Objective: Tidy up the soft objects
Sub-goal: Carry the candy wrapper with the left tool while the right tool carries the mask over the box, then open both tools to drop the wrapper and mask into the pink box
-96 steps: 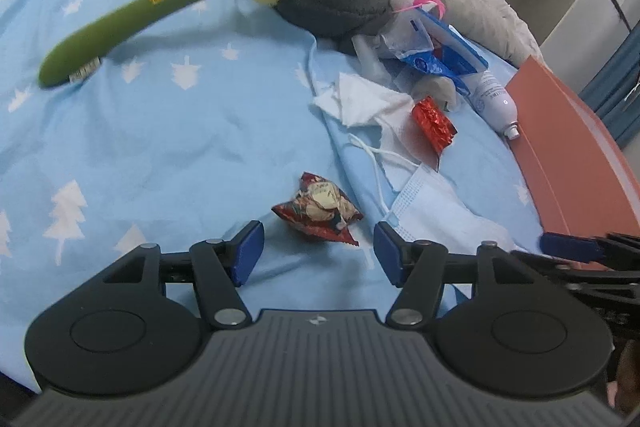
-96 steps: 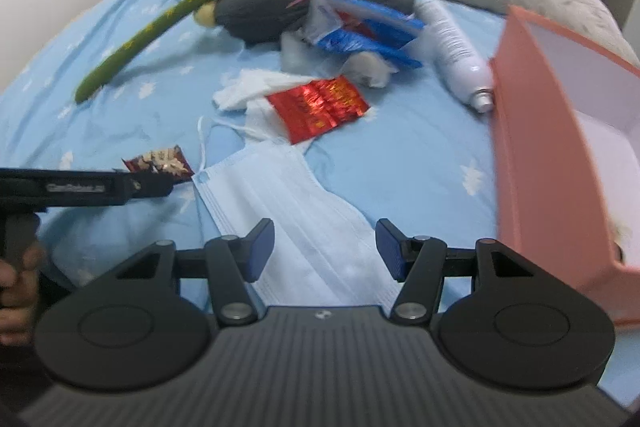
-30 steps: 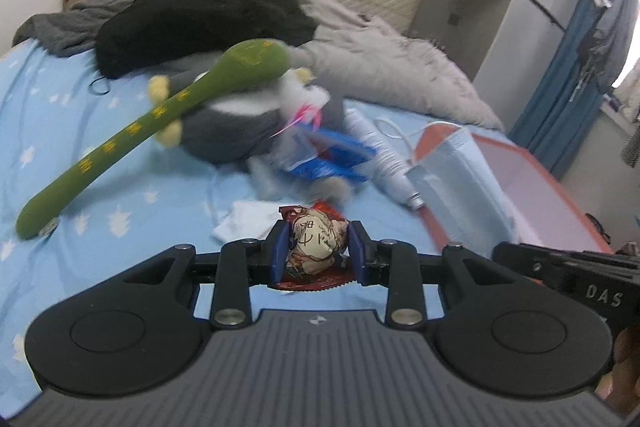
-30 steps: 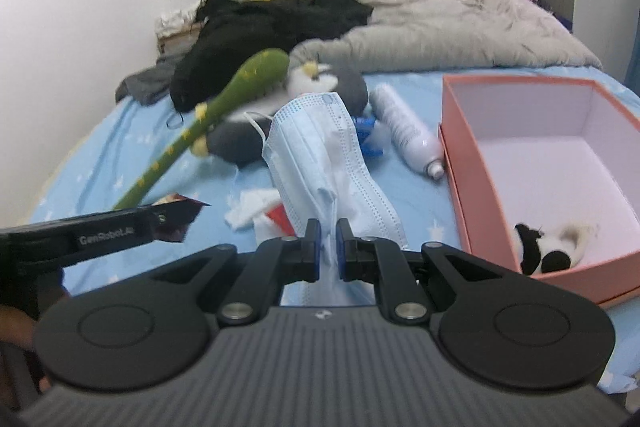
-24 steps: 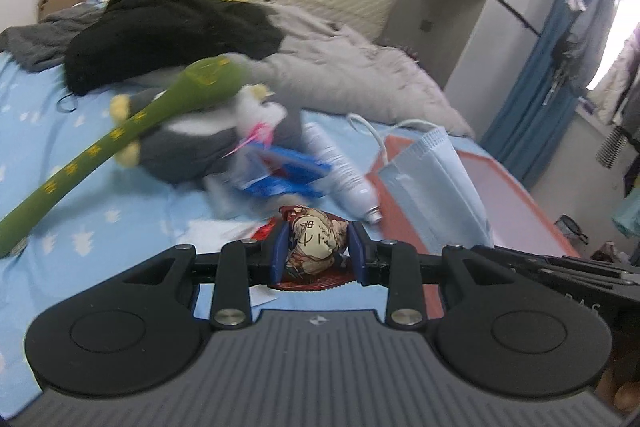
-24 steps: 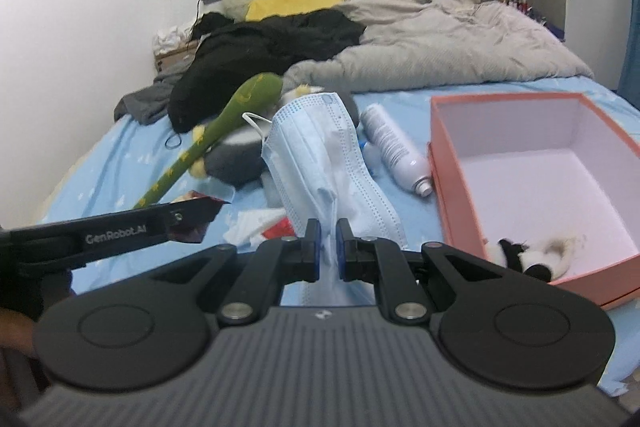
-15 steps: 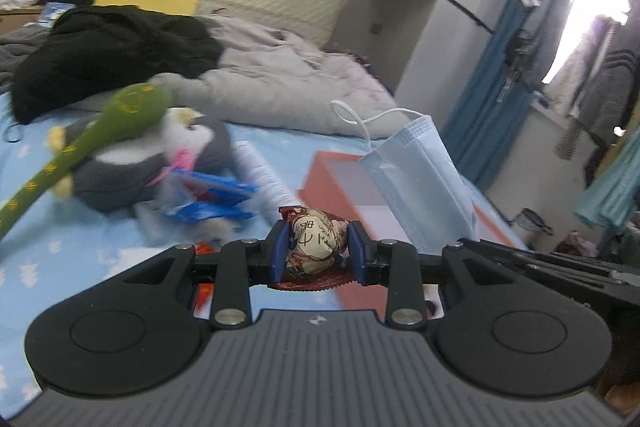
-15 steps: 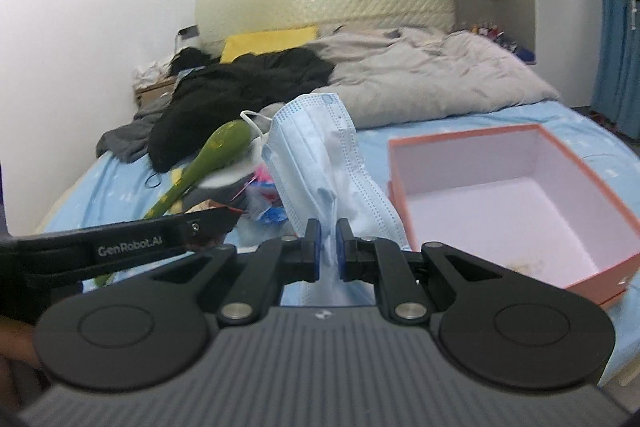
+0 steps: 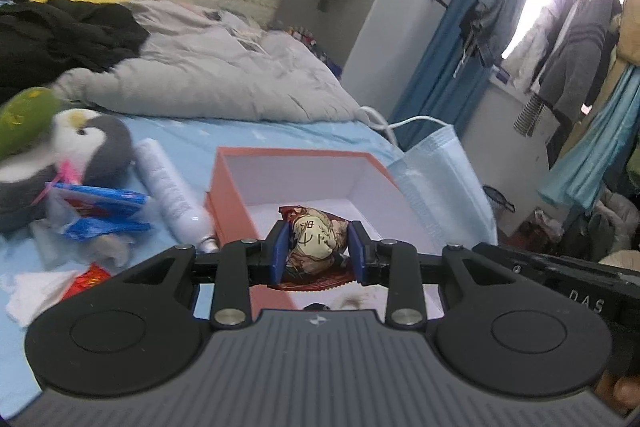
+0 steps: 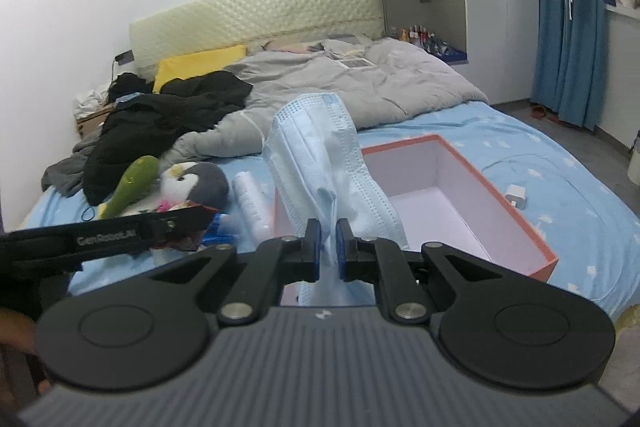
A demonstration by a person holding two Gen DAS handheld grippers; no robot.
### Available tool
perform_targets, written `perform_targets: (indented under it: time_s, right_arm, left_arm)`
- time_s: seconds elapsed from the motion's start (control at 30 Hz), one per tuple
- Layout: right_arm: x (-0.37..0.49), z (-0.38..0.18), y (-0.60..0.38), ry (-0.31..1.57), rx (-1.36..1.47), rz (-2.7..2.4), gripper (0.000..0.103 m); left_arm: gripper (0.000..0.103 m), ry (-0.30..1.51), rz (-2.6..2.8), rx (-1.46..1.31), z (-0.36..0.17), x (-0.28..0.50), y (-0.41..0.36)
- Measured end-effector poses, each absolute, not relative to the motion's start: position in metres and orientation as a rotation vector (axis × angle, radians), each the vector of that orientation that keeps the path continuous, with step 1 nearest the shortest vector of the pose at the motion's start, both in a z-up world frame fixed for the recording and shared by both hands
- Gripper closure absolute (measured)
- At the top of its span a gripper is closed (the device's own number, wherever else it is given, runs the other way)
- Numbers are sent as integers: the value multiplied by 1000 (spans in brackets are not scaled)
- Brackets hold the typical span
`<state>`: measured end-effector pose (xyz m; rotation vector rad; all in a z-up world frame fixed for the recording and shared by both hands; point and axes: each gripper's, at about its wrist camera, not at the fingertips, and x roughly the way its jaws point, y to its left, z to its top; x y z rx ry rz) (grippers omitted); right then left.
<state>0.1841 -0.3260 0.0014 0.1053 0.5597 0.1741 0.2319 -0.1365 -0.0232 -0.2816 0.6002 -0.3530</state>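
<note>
Left gripper (image 9: 319,250) clamped on a crumpled snack wrapper (image 9: 316,241) above the open orange box (image 9: 230,195); right gripper (image 10: 327,250) pinching a blue face mask (image 10: 320,163) beside that box.

This place is a bedroom in a home. A wide bed (image 10: 520,143) with a blue sheet lies ahead of the tongs, and a padded headboard (image 10: 256,11) stands at its far end. A grey duvet (image 10: 352,83) and black clothes (image 10: 168,111) lie on it. To the right, blue curtains (image 10: 568,27) hang by the window, and more clothes hang on a rail (image 9: 576,27).
</note>
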Motion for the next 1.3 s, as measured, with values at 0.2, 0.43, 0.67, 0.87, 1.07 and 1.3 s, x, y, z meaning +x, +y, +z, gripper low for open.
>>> perform_targets:
  time_s: [0.2,0.43,0.67,0.87,1.07,1.3]
  right_arm:
    - [224,-19,-344,639,134,177,91]
    - [279,-49,-369,718,167,179,91]
    - [326,-95,-388,825,197,166,91]
    - [345,-124,-393,906,230,170,90]
    - [353,-126,-392,944,200,160,74]
    - [338,-105,-395,919,220,162,57]
  left_arm:
    - [66,678,-370,-259,-44,284,-171]
    - [66,780,-379,-207,-81,347,-210]
    - [66,868,-381,-172,-123,393,-237]
    - [65,925,-382,-144,-146,416,-241]
    - [61,945,-409,-148,-144,426,-231]
    - [57,892,-386,-137,-109,406,-220]
